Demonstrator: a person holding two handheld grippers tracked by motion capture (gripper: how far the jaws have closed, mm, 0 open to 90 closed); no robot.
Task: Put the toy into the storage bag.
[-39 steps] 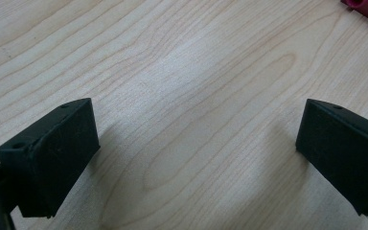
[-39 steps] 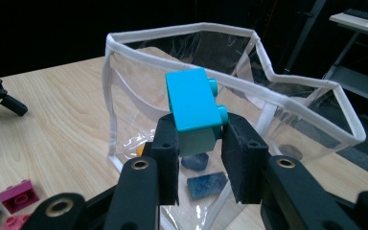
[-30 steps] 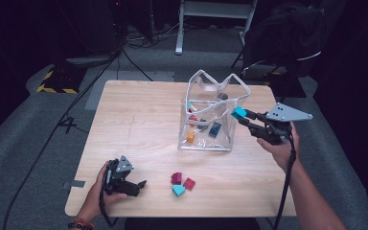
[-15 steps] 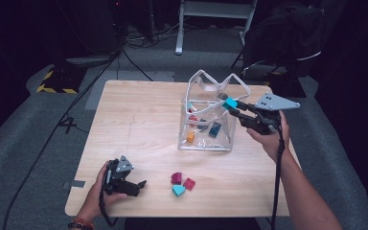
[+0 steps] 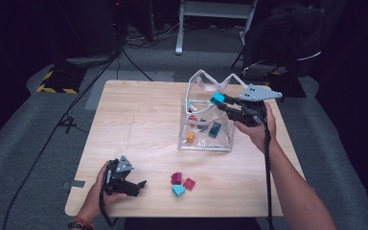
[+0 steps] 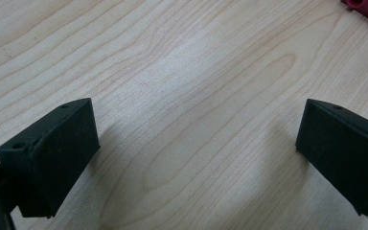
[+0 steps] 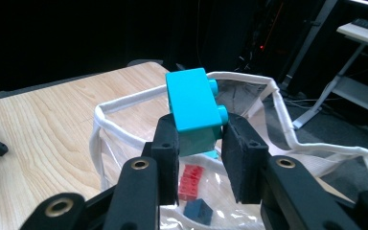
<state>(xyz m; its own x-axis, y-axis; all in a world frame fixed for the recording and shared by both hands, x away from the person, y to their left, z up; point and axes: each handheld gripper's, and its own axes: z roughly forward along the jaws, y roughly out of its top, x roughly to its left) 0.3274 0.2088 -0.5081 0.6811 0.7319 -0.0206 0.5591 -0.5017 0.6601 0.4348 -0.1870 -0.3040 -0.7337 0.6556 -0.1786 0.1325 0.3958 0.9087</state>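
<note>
**High view: R gripper carrying teal block over clear bag**

High view: right gripper (image 5: pixel 224 103) is hovering at the top rim of the clear bag (image 5: pixel 206 139), far-right area of the desk (image 5: pixel 139 124). Jaws are clamping the teal block (image 5: pixel 217 98), narrow gap w/ the block filling it. Block is sitting above the bag opening, not inside.

Right gripper view: teal block (image 7: pixel 194 108) is sticking up past the jaw tips, studs facing right, pads pressing both sides. Bag's white rim (image 7: pixel 124 103) is running just below/behind it. Inside the bag: red block (image 7: pixel 190 179) and dark blue block (image 7: pixel 199 211) lying at the bottom.

Left gripper (image 5: pixel 136 184) is resting on the desk near the front-left corner, hand (image 5: pixel 100 189) wrapped around it. Left gripper view: jaws are standing wide apart, nothing btwn them, bare wood underneath.

Three loose blocks are lying just right of the left gripper: magenta (image 5: pixel 176 178), red (image 5: pixel 189 183), teal (image 5: pixel 178 190), bunched together, well apart from the bag.
</note>
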